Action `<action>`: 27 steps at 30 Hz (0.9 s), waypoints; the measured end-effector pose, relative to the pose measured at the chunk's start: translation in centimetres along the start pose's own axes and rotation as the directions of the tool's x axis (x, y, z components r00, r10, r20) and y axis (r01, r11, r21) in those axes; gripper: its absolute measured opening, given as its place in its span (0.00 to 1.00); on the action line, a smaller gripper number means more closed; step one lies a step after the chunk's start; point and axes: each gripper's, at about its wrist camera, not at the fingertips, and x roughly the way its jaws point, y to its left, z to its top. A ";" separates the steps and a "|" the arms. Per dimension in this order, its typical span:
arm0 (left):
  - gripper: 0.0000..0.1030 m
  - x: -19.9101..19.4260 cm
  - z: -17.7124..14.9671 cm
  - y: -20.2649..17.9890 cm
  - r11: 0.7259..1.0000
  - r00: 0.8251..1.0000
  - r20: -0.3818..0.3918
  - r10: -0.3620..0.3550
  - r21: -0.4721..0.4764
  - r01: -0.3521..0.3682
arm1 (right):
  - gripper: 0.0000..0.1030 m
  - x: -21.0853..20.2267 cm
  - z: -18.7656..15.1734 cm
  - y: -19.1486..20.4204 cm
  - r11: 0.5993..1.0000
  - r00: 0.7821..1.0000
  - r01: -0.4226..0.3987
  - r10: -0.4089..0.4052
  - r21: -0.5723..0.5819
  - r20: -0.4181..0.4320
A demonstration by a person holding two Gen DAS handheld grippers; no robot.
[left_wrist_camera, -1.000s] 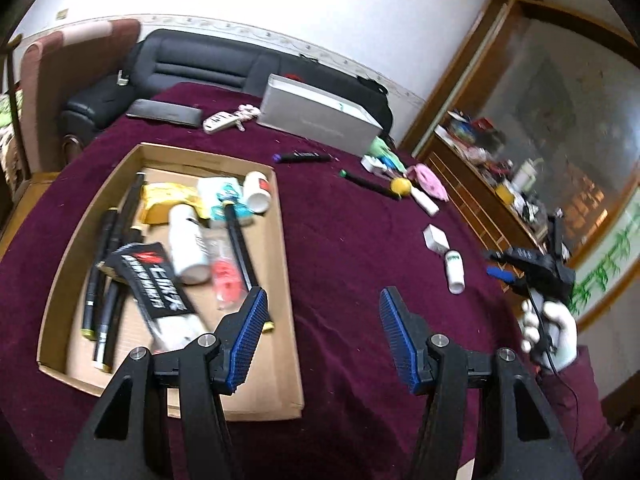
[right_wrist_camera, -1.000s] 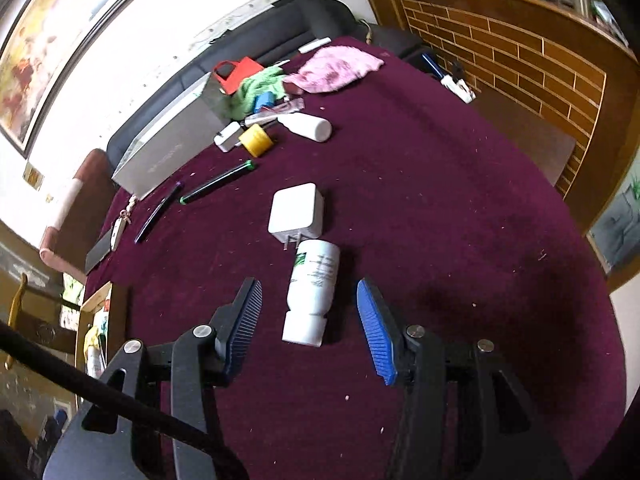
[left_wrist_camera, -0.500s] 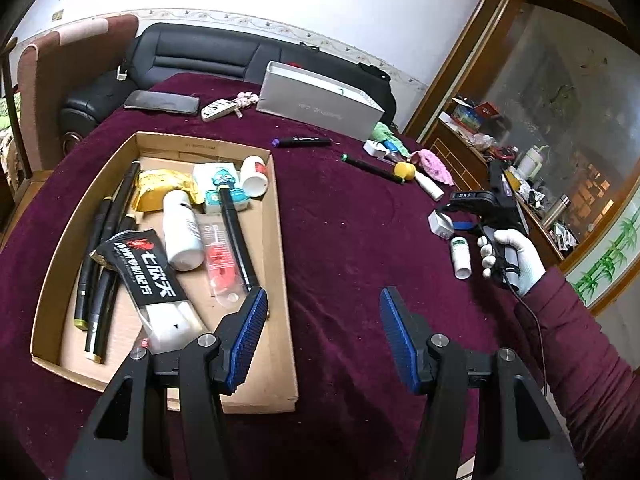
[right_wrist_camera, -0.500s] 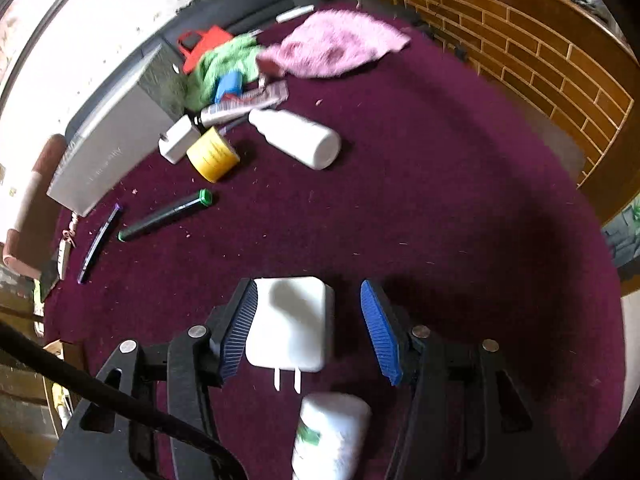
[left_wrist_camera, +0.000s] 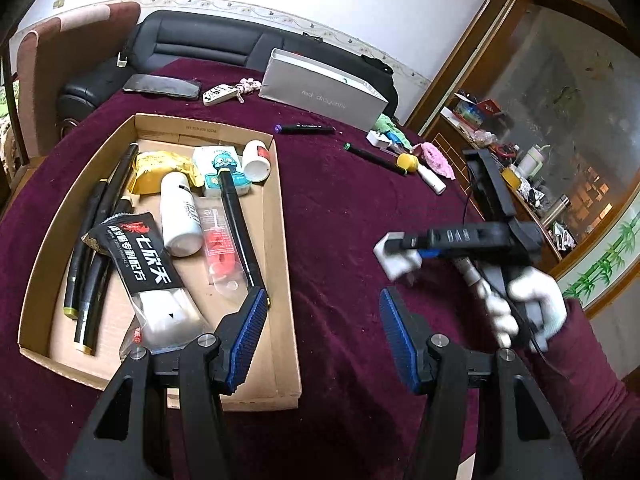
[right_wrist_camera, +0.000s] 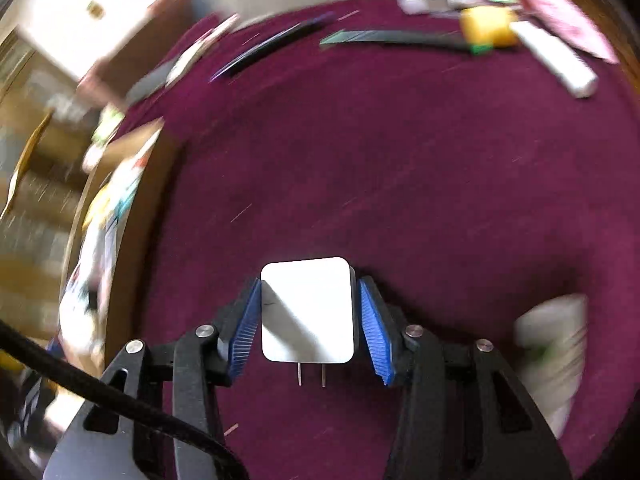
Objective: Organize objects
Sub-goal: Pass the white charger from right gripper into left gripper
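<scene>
My right gripper [right_wrist_camera: 307, 312] is shut on a white wall charger [right_wrist_camera: 307, 310], its two prongs pointing back at the camera, held above the maroon tablecloth. The left wrist view shows that gripper [left_wrist_camera: 404, 250] carrying the charger [left_wrist_camera: 396, 258] right of the cardboard tray [left_wrist_camera: 286, 264]. My left gripper [left_wrist_camera: 322, 332] is open and empty over the tray's right edge. The tray holds several pens, a white bottle [left_wrist_camera: 180, 216], a black packet [left_wrist_camera: 140, 256] and other small items.
A white bottle [right_wrist_camera: 556, 344] lies blurred on the cloth right of the right gripper. Farther back lie a green-capped pen [left_wrist_camera: 374, 156], yellow cap [left_wrist_camera: 407, 162], white tube [left_wrist_camera: 432, 178], pink cloth [left_wrist_camera: 436, 156], purple-capped pen [left_wrist_camera: 304, 129], silver box [left_wrist_camera: 324, 92], keys and phone.
My right gripper closed on the white charger, lifted it off the cloth and swung left toward the tray. The left gripper stayed open and barely moved.
</scene>
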 end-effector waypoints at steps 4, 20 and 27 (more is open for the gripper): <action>0.51 -0.4 -0.2 0.0 1.000 1.000 0.006 -0.006 -0.001 0.006 | 0.46 -0.6 -2.9 2.2 0.995 0.994 -0.101 0.100 -0.021 -0.031; 0.51 2.0 -0.8 -3.1 0.998 0.997 -0.056 -0.043 0.053 0.046 | 0.54 -11.7 -7.0 -9.0 0.960 0.943 0.148 -0.209 0.238 0.258; 0.51 4.3 -1.0 -5.1 0.993 0.994 -0.108 -0.013 0.115 0.026 | 0.56 -7.9 -5.7 -8.4 0.943 0.920 0.284 -0.318 0.171 0.227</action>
